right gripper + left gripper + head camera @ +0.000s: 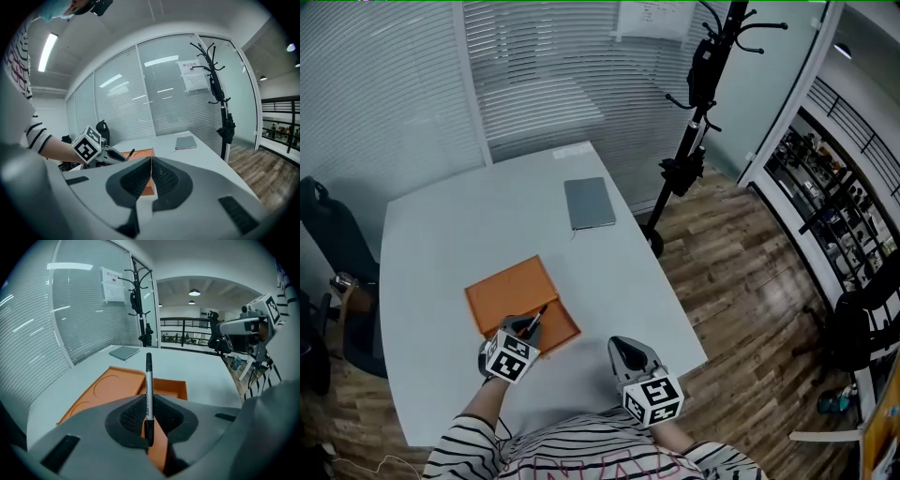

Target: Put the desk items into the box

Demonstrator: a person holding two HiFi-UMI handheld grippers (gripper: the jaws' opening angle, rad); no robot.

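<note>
Left gripper is clamped on a black pen. In the left gripper view its jaws pinch the lower part of the barrel, and the rest of the pen stands straight up out of the pads. Seen from the head view, the pen slants out over the near right part of the orange box, which lies open on the white table just ahead of the person. The box's flat half shows two shallow round imprints, and a walled compartment sits beside it. Right gripper hangs over the table to the right of the box, apart from it. Its jaws are pressed together with nothing between them, and only a sliver of the orange box shows beyond the seam. A grey notebook lies closed farther back on the table, well apart from the box, near the edge by the black coat stand.
</note>
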